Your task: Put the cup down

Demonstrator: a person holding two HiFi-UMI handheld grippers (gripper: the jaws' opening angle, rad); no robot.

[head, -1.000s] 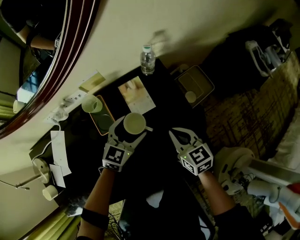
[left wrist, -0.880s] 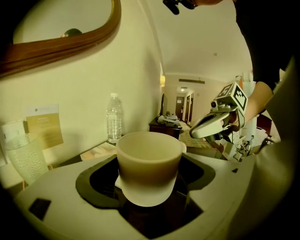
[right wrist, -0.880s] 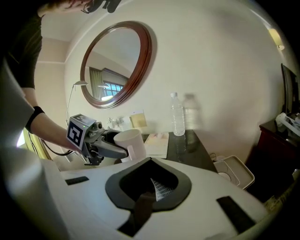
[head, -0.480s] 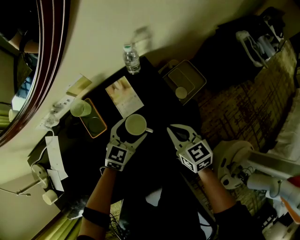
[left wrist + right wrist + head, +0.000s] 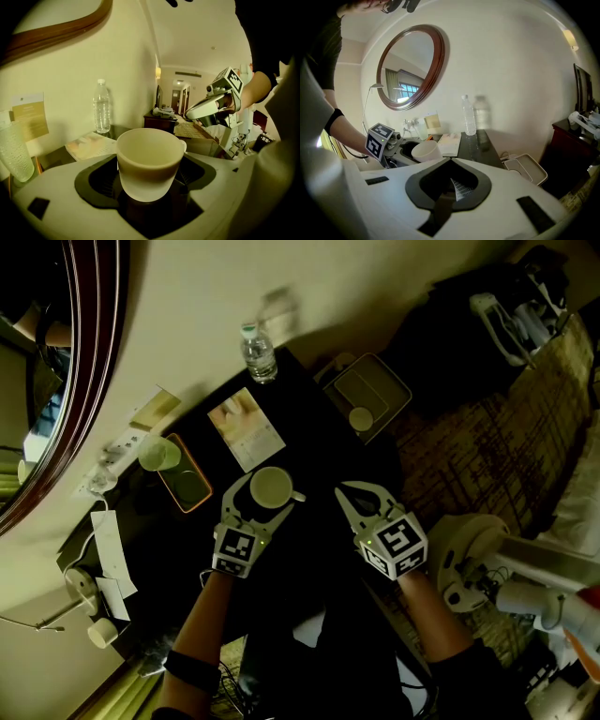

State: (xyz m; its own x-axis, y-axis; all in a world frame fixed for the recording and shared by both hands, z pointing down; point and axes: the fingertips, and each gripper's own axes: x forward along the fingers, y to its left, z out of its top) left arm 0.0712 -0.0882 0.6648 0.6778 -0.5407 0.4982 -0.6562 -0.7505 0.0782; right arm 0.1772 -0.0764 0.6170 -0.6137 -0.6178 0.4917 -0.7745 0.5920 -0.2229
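Cup (image 5: pixel 270 487) shifted right of booklet (image 5: pixel 246 427), gripped in L claw (image 5: pixel 267 495), R claw (image 5: pixel 356 493) closed

Head view steeply down over table (image 5: pixel 319 444); gripper views low, close; all share cup (image 5: pixel 270 487), bottle (image 5: pixel 258 352).

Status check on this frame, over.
Left gripper shut on white cup, over dark table. Right gripper shut, empty. Leaflet, orange tray off to side.

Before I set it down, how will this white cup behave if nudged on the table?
The cup looks rigid and ceramic-like, so probably fragile if dropped. It narrows toward its base, so it may tip fairly easily. The dark table looks glossy, so it could slide.
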